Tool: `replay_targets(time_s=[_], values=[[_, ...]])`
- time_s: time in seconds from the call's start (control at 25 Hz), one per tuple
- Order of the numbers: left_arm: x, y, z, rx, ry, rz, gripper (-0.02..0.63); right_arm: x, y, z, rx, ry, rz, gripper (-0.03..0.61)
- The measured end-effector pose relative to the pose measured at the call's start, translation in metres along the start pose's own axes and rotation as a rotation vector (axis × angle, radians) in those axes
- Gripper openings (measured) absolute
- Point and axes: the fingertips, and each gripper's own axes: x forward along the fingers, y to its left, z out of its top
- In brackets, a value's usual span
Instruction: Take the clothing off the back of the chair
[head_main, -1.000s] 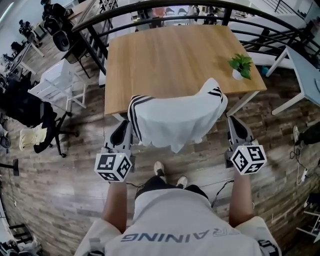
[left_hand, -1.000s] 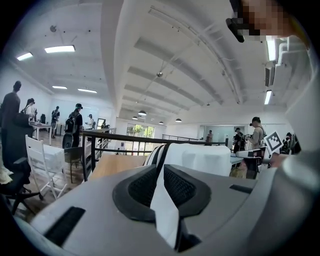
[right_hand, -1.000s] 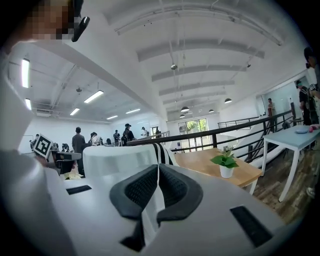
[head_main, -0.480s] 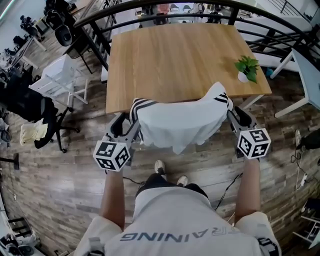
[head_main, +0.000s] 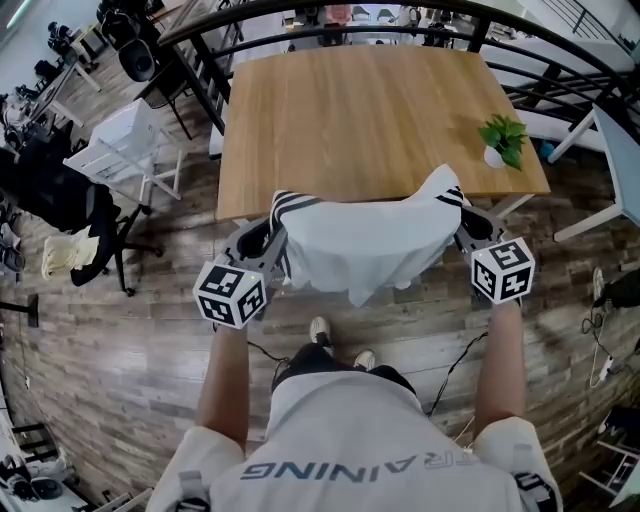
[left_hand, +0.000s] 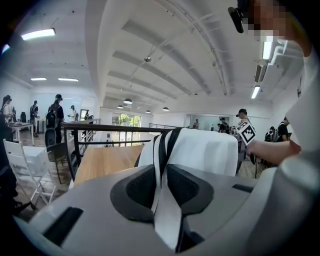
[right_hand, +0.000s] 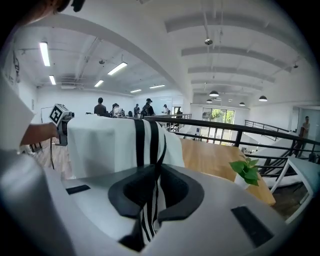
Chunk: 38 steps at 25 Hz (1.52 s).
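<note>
Closing on the white, black-striped cloth garment
My left claw and my right claw each pinch a striped end, jaws closing, beside the wooden counter's near edge.

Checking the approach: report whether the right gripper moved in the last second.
Yes: the right gripper went forward toward the wooden table's near edge, up to the white striped garment; its fingers are closing with that garment between them.

A big open-plan office loft: wooden table, black railing, office chair, ceiling strip lights, people standing about.
</note>
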Motion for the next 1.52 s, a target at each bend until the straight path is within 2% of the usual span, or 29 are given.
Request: replay_targets(time_s=[0.04,0.12,0.48,0.92,1.24,1.52], values=[[-0.001,0.000,0.000,-0.003,0.000,0.006,0.085,-0.001,0.001,-0.001,-0.001,-0.002,-0.006,0.037],[-0.005,0.000,0.000,-0.009,-0.006,0.024,0.063,-0.007,0.001,0.000,0.014,-0.021,-0.031,0.029],[-0.042,-0.012,0.024,-0.033,-0.127,0.110,0.049,-0.063,-0.004,0.014,0.089,-0.170,-0.142,0.026],[-0.090,-0.059,0.061,0.029,-0.243,0.151,0.049,-0.129,0.011,0.035,0.128,-0.323,-0.159,0.026],[-0.103,-0.075,0.070,0.033,-0.293,0.111,0.048,-0.166,0.032,0.031,0.174,-0.388,-0.197,0.026],[-0.124,-0.079,0.066,0.042,-0.303,0.032,0.048,-0.192,0.064,0.029,0.203,-0.415,-0.265,0.026]])
